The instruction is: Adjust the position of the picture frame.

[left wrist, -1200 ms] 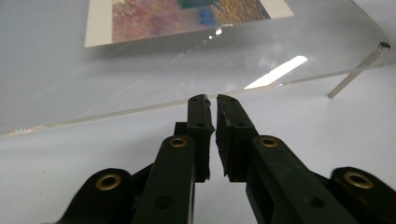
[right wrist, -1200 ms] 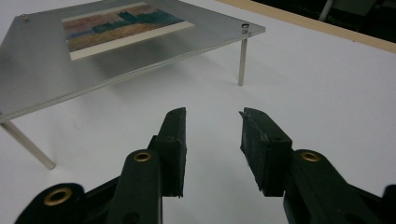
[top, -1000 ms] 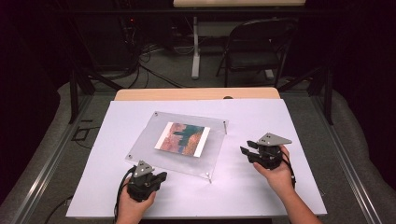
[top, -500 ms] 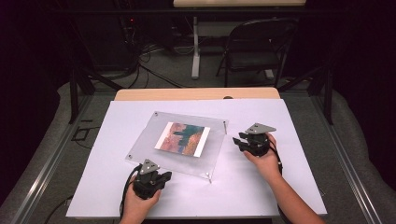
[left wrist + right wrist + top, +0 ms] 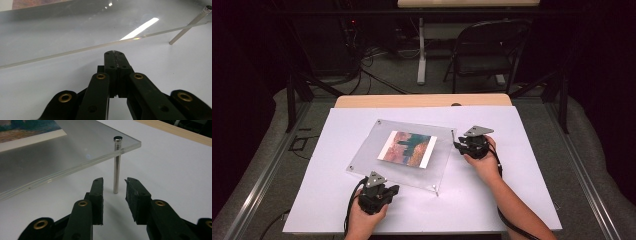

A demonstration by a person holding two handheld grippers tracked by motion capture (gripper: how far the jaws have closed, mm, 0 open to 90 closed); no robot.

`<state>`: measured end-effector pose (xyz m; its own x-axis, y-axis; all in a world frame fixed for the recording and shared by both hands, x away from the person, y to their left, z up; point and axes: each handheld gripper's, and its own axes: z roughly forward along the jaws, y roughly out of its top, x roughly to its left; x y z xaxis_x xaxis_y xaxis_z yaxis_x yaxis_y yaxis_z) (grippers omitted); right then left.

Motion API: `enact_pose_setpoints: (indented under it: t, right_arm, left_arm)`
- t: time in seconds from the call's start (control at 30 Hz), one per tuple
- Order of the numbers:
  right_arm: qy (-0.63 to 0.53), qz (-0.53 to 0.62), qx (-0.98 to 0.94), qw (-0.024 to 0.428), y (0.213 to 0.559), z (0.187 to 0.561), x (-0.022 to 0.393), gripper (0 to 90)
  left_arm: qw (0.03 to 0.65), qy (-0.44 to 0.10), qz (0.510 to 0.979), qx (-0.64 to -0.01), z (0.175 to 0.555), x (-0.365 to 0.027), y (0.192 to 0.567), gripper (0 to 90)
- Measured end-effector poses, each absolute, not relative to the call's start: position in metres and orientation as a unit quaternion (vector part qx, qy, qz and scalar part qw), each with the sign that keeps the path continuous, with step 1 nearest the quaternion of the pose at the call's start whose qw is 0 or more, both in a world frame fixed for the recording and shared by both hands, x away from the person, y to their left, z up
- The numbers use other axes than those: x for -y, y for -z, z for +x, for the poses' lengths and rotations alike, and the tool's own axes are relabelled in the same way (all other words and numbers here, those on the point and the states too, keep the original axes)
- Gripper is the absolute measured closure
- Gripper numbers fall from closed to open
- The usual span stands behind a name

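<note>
clear frame (image 5: 404, 152) – silver pin (image 5: 116, 165), blk tools

Frame (image 5: 402, 155) mid-table (image 5: 512, 210), picture (image 5: 407, 148) inside; left gripper (image 5: 379, 192) at near edge, right gripper (image 5: 460, 145) beside far-right post (image 5: 116, 165) (not touching).

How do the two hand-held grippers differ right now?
The left gripper has its jaws pressed shut on nothing, while the right gripper has its jaws apart; they have just been closing, with a metal post just beyond their tips. The left gripper sits at the near edge of the clear picture frame, the right gripper at its far right corner. Both are black, each held in one hand over the white table.
</note>
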<state>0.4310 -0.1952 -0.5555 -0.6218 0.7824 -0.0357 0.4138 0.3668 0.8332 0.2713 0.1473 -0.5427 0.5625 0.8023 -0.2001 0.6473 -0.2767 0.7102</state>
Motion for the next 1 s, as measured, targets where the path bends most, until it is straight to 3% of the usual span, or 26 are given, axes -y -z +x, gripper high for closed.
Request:
enact_pose_setpoints:
  t: [0.63,1.0]
  right_arm:
    - [-0.418,0.372,-0.802,0.210,0.564,0.455,0.184,85.2]
    - [-0.416,0.372,-0.802,0.212,0.564,0.452,0.184,85.9]
  left_arm:
    - [0.389,-0.087,0.790,-0.466,0.271,-0.139,0.544,89.6]
    - [0.389,-0.087,0.789,-0.468,0.276,-0.135,0.544,89.6]
